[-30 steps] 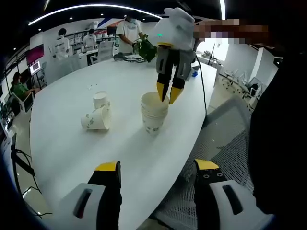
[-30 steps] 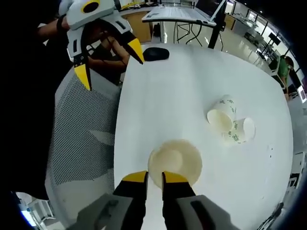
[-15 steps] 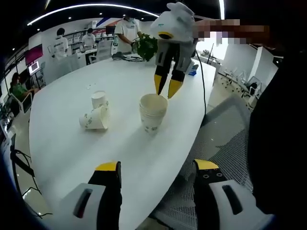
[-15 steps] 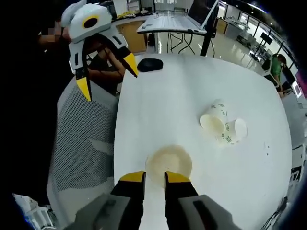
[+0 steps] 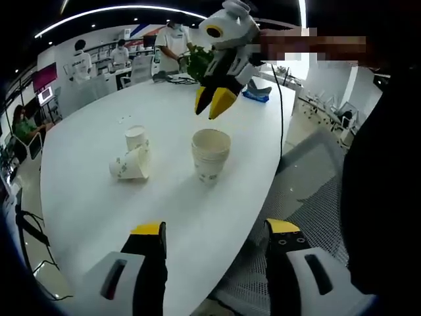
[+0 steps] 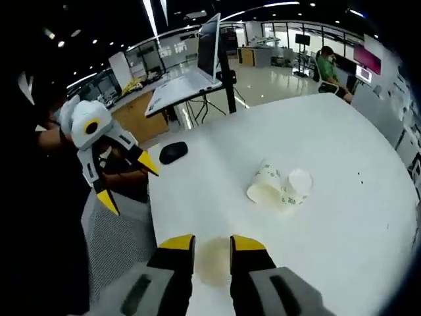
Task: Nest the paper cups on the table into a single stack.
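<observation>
A stack of nested paper cups (image 5: pixel 210 155) stands upright near the table's right edge. To its left are two loose cups with green print: one standing mouth down (image 5: pixel 137 137), and one lying on its side (image 5: pixel 128 164) against it. My right gripper (image 5: pixel 214 104) hangs above and behind the stack, jaws only slightly apart, holding nothing. In the right gripper view the stack (image 6: pixel 212 263) shows low between that gripper's (image 6: pixel 212 245) narrow jaws, with the loose cups (image 6: pixel 279 189) farther out. My left gripper (image 5: pixel 216 229) is wide open and bare, off the table's near edge, and appears again (image 6: pixel 125 184) beside the table.
The white oval table (image 5: pixel 99 210) has a black mouse (image 6: pixel 173 153) near its edge and a blue item (image 5: pixel 253 94) at the far side. A grey mesh chair (image 5: pixel 309 191) stands beside the table. A laptop (image 6: pixel 191 72) is on a stand behind. People and a plant (image 5: pixel 200 62) are at the far end.
My right gripper has risen off the stack's rim and tilted away, its jaws parting a little. The left gripper and all cups have stayed put.
</observation>
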`<state>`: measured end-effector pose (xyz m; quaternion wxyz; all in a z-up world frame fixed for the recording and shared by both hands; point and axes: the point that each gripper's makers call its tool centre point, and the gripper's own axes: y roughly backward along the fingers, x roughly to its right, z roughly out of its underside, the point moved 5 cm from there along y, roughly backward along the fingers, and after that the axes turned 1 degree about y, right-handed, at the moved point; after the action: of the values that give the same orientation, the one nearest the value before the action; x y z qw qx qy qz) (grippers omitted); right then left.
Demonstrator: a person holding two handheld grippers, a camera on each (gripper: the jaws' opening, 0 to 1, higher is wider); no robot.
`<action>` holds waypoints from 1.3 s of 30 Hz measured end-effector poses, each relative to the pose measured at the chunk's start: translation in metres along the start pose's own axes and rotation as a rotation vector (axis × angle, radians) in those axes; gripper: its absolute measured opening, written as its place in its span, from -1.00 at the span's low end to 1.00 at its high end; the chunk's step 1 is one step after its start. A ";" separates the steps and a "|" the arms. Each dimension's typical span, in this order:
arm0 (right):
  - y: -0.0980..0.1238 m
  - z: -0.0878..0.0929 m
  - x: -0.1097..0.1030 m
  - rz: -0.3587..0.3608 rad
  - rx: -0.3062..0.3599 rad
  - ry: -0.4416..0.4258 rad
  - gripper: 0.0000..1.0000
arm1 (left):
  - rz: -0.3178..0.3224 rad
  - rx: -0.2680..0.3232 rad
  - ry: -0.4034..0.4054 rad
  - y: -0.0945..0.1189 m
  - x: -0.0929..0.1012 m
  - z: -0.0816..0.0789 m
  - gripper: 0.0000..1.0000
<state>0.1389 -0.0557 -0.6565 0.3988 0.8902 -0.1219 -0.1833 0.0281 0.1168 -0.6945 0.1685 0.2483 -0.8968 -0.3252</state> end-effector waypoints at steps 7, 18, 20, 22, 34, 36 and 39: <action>-0.017 -0.023 0.005 0.013 0.126 -0.209 -0.52 | 0.003 -0.003 0.000 -0.001 -0.002 0.001 0.17; -0.072 -0.049 0.023 0.065 0.225 -0.520 -0.39 | -0.002 -0.004 0.012 0.002 -0.009 0.006 0.16; -0.078 -0.049 0.022 0.094 0.208 -0.516 -0.34 | -0.004 -0.003 0.017 0.003 -0.013 0.007 0.16; -0.089 -0.049 0.027 0.120 0.197 -0.534 -0.28 | -0.006 -0.003 0.021 0.004 -0.014 0.008 0.16; -0.133 -0.043 0.039 0.281 0.217 -0.714 -0.12 | 0.003 -0.002 0.033 0.004 -0.020 0.009 0.15; -0.136 -0.040 0.041 0.323 0.210 -0.714 -0.07 | 0.002 -0.001 0.033 0.005 -0.022 0.009 0.15; -0.145 -0.034 0.053 0.356 0.216 -0.742 -0.07 | 0.002 0.002 0.039 0.006 -0.026 0.009 0.15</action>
<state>0.2114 0.0424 -0.7567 0.2576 0.7657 -0.4276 -0.4056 0.0431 0.1397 -0.7005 0.1859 0.2540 -0.8939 -0.3191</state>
